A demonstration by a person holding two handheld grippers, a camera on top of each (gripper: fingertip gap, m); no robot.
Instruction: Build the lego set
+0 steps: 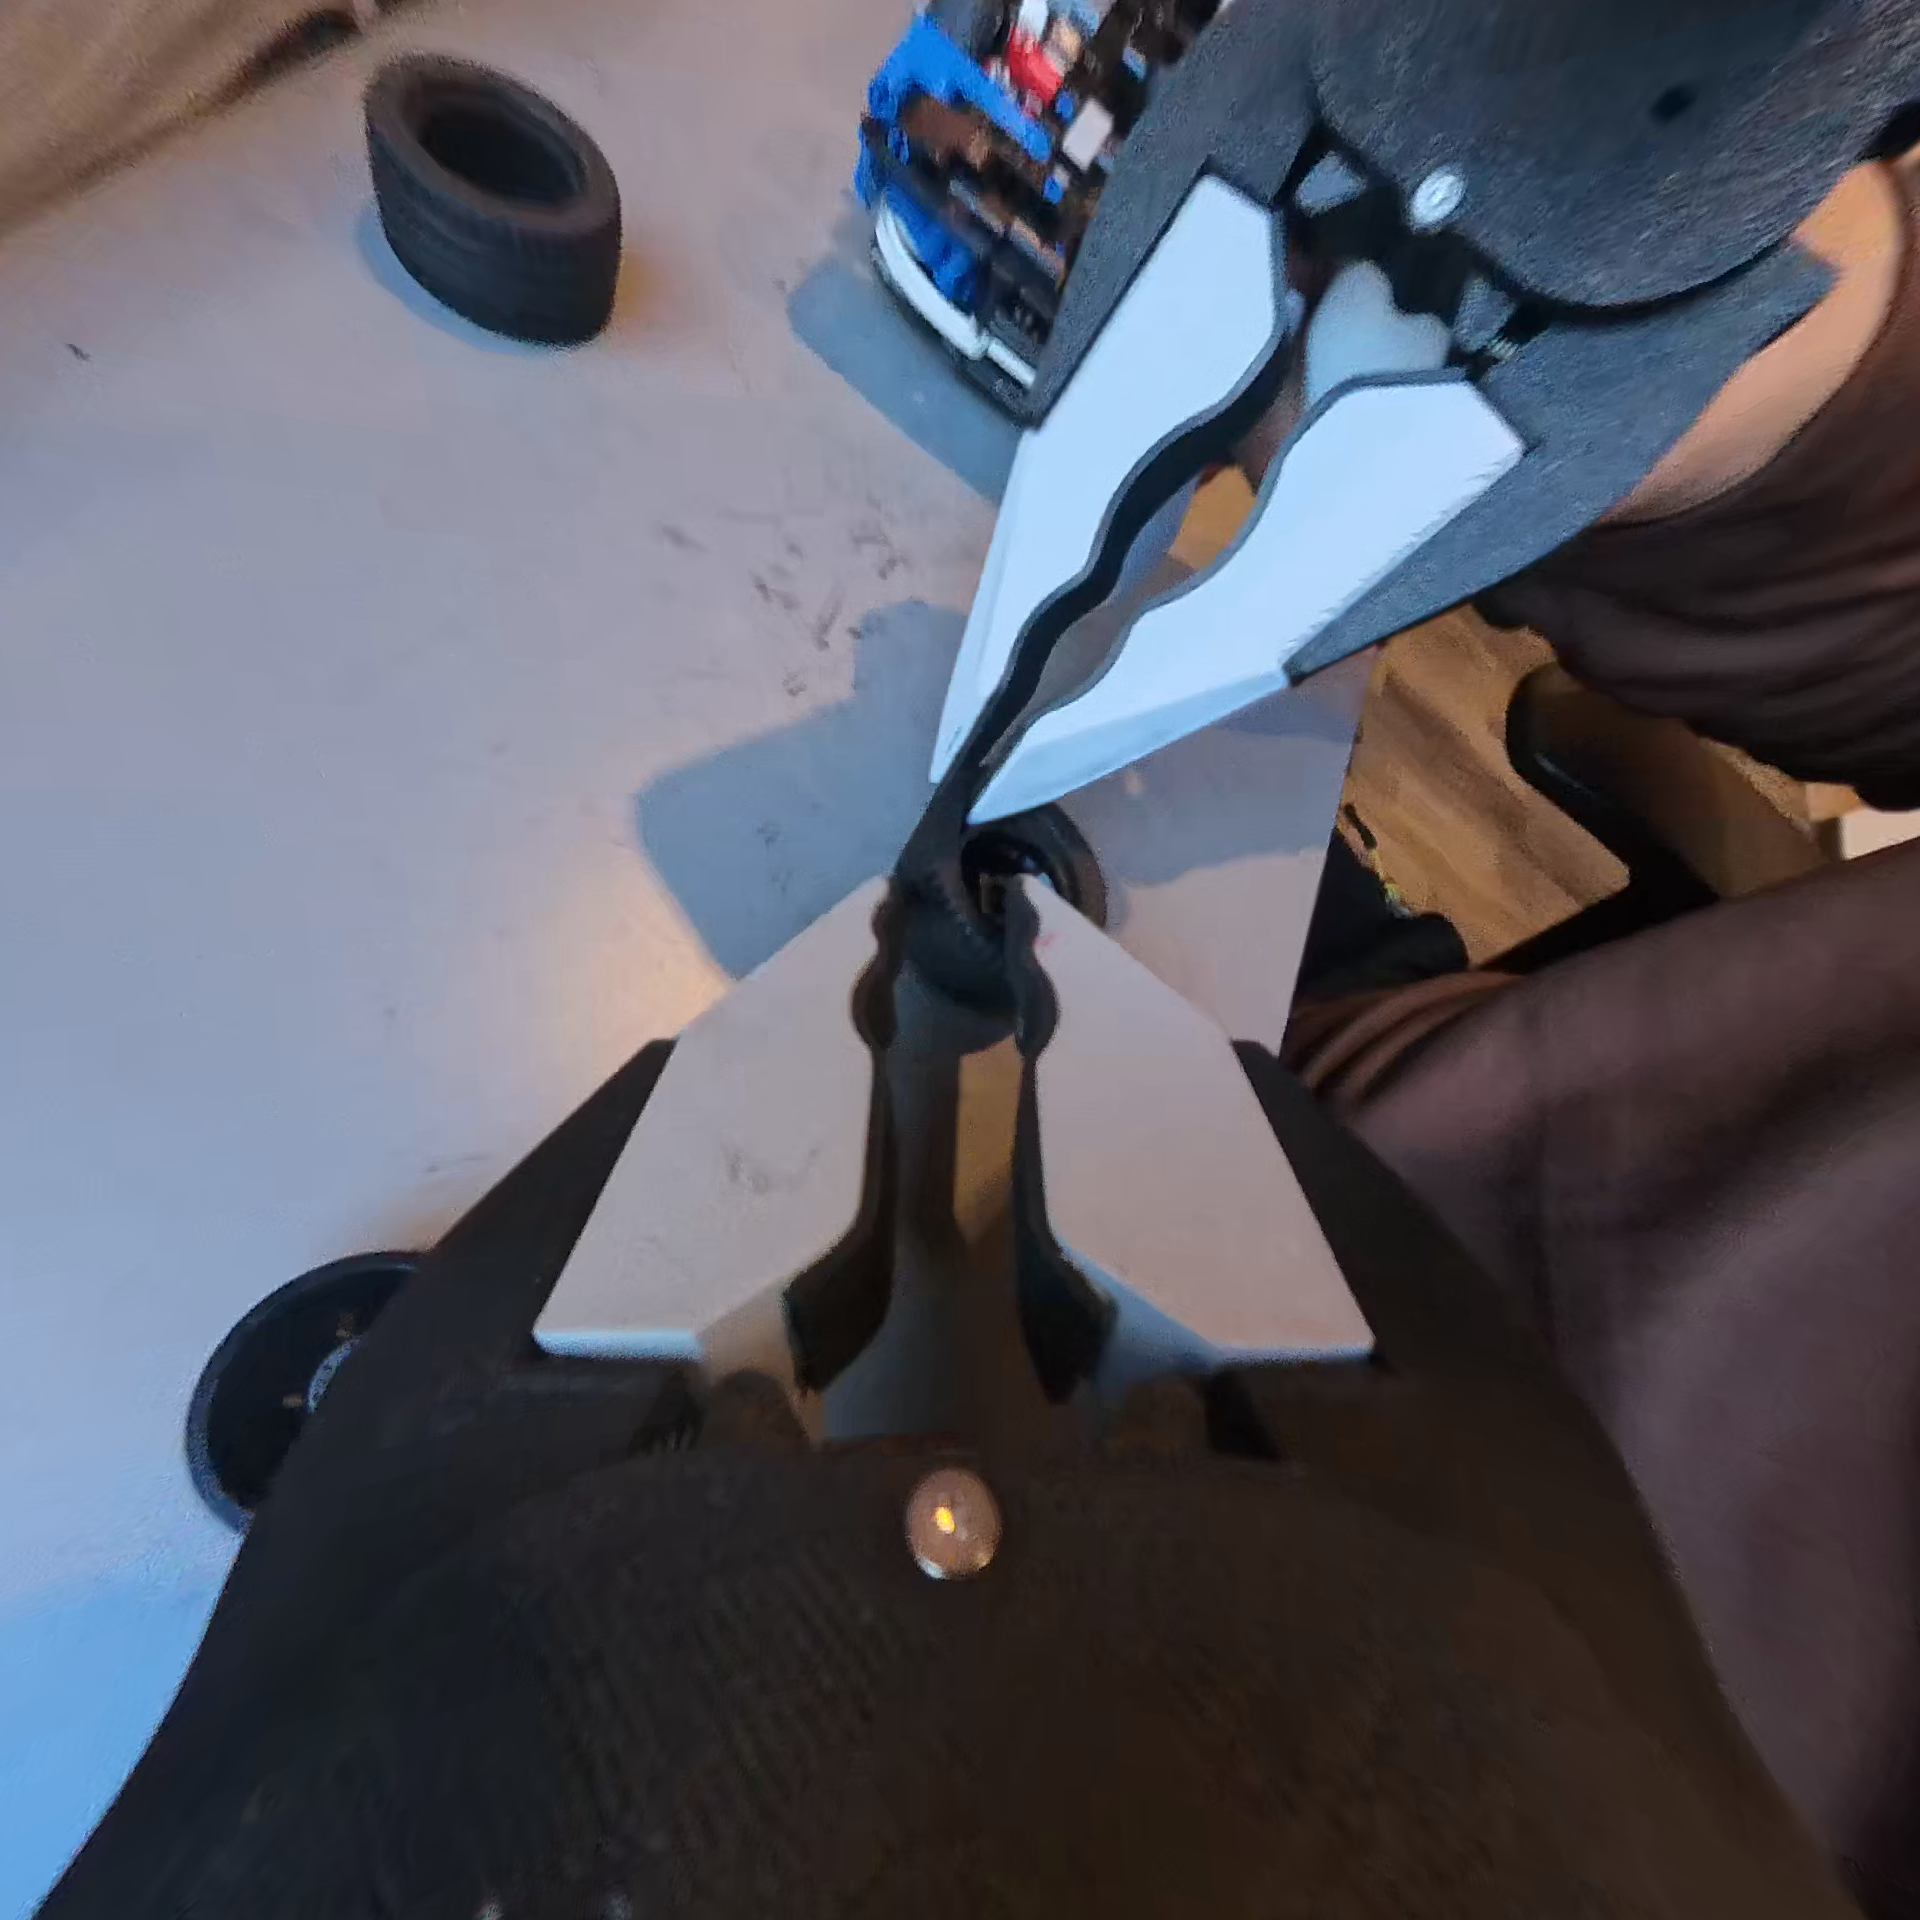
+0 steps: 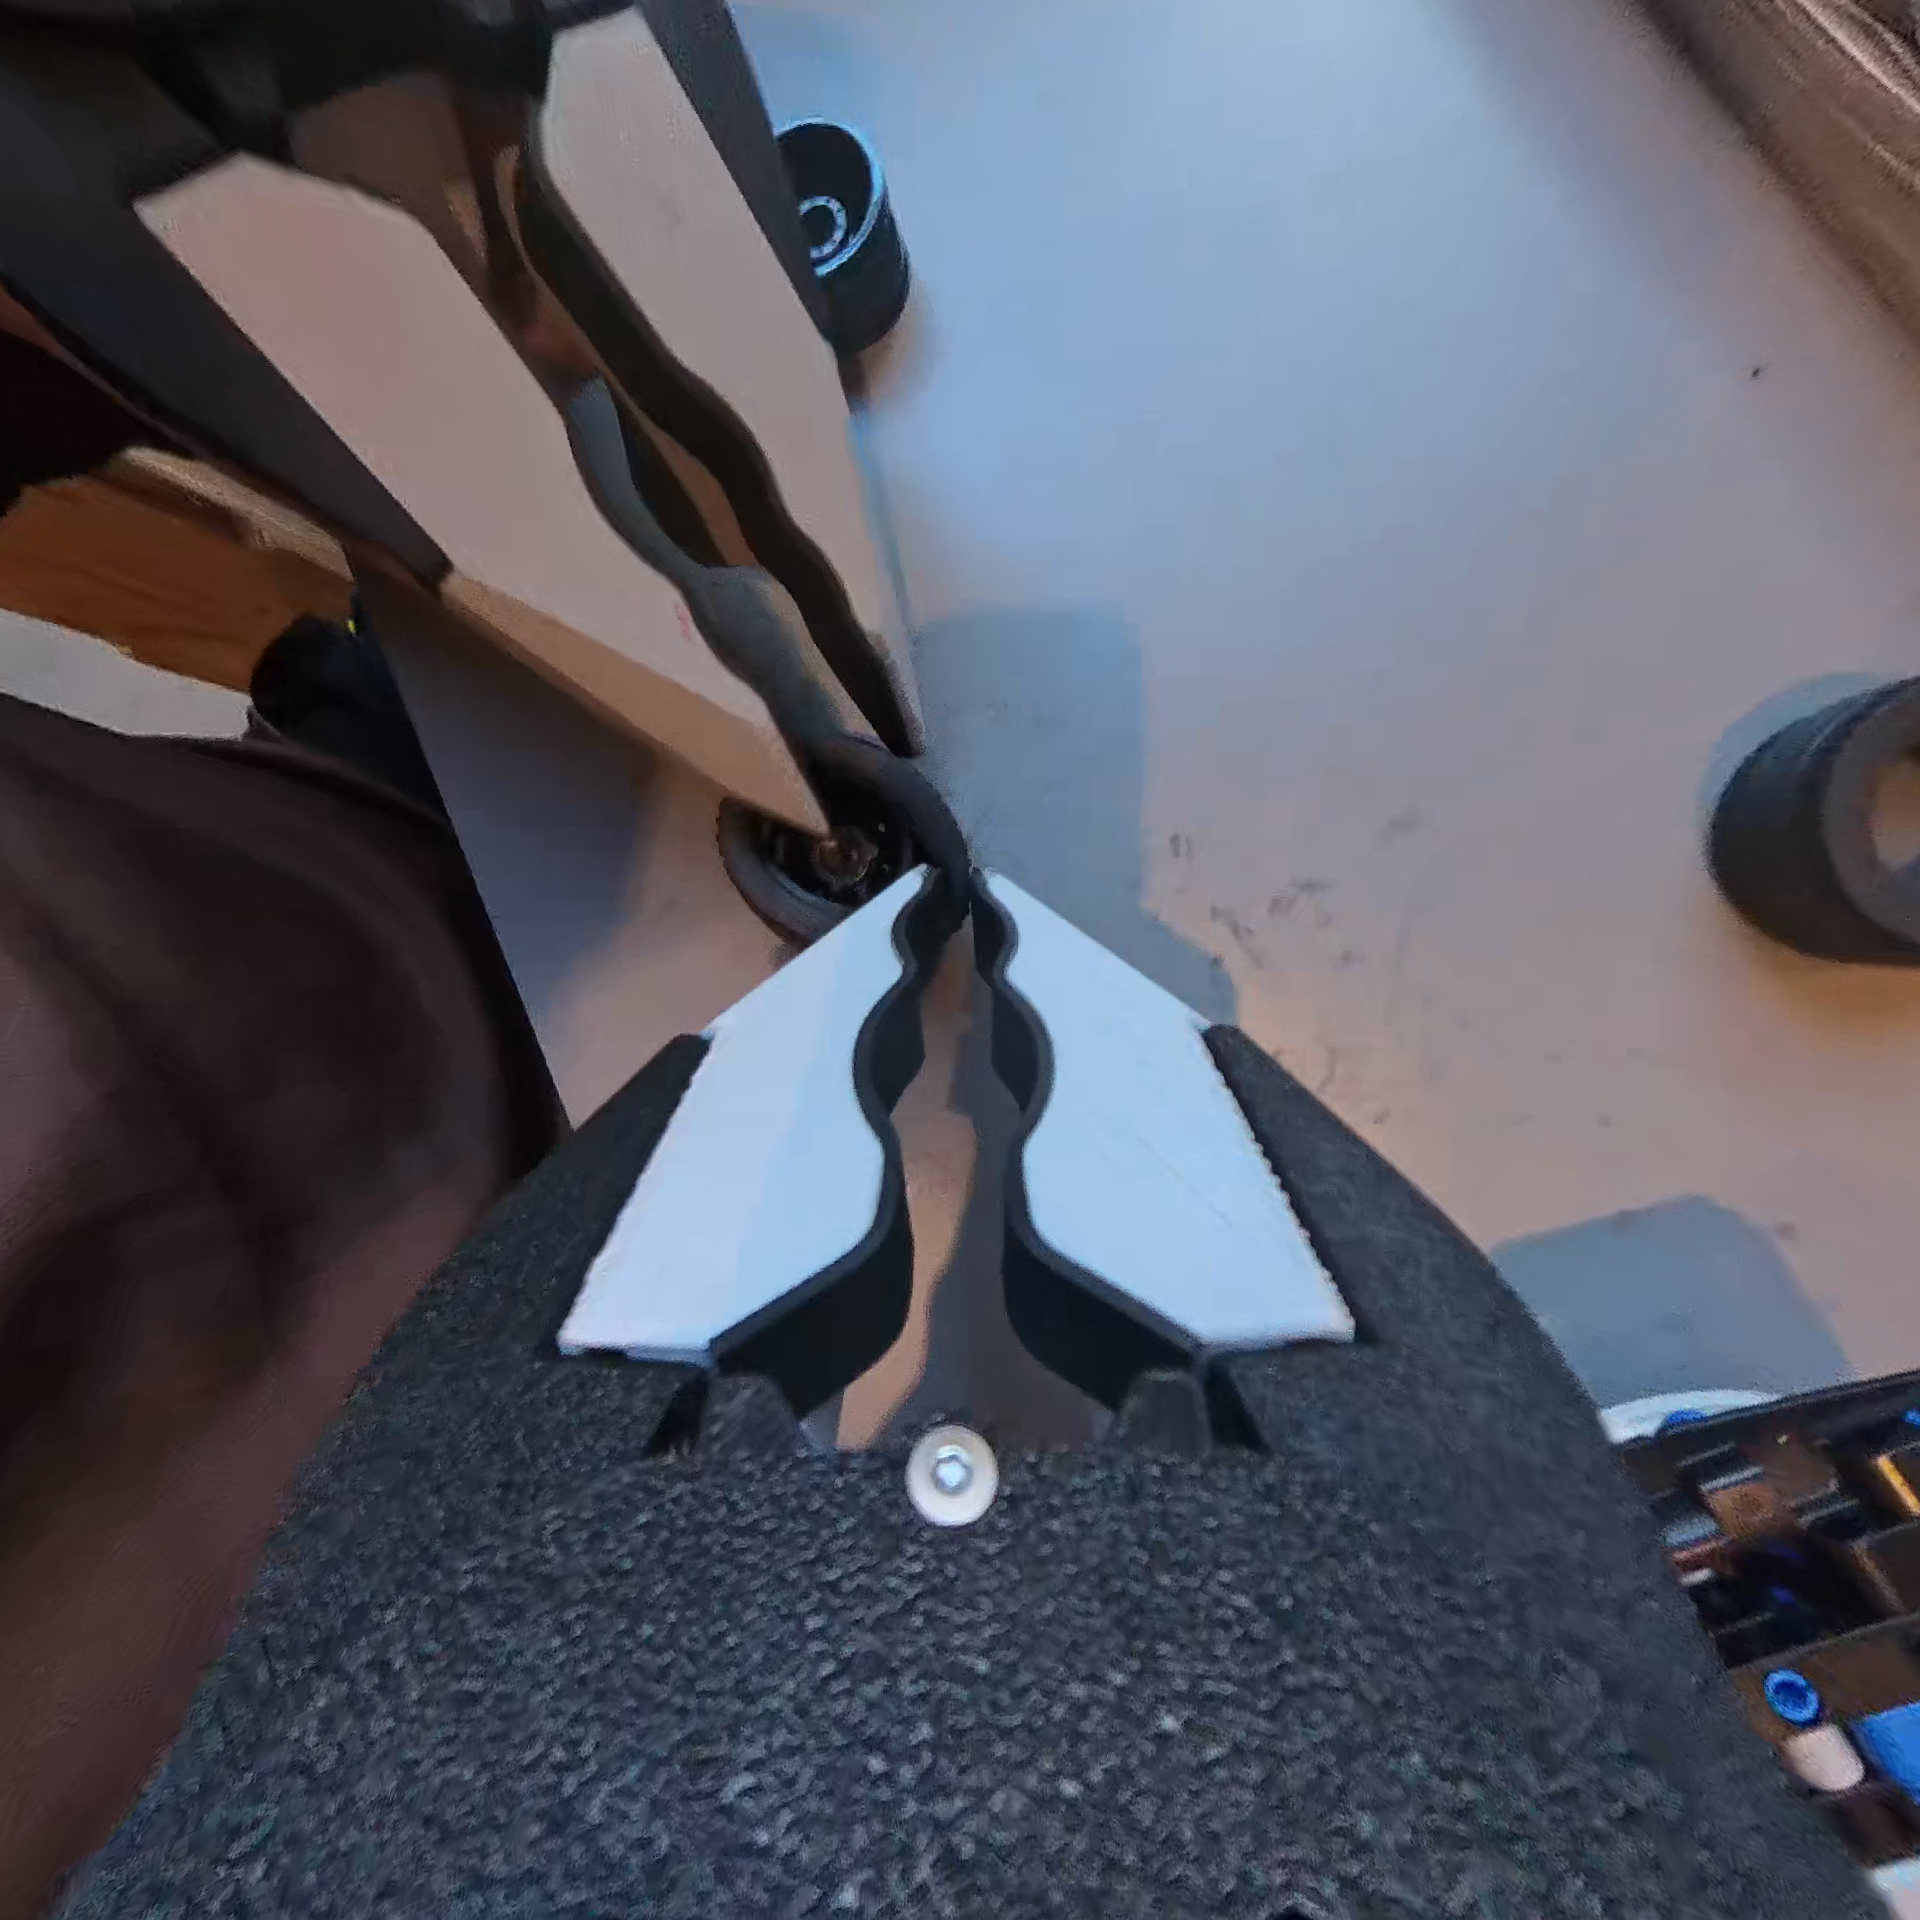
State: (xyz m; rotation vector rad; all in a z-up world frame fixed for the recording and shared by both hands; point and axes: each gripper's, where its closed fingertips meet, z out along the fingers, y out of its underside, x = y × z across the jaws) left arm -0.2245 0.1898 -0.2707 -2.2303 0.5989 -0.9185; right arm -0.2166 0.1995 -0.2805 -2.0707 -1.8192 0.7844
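A black rubber tyre (image 1: 951, 951) is pinched between both grippers just above the pale table; it also shows in the right wrist view (image 2: 920, 800). My left gripper (image 1: 956, 914) is shut on the tyre from below. My right gripper (image 2: 951, 883) is shut on the tyre's edge, tip to tip with the left gripper (image 2: 862, 769). In the left wrist view the right gripper (image 1: 961, 800) comes in from the upper right. A dark wheel rim (image 1: 1044, 862) sits right behind the tips, partly hidden; it also shows in the right wrist view (image 2: 821, 862).
A loose black tyre (image 1: 494, 203) lies on the table (image 1: 312, 727), also seen at the right (image 2: 1829, 821). A finished wheel (image 1: 281, 1371) (image 2: 847, 239) lies nearby. The blue lego car (image 1: 977, 187) (image 2: 1787, 1590) stands beyond. The table edge and a dark sleeve (image 1: 1662, 1195) are close. Left and right tips are no more than a few centimetres apart.
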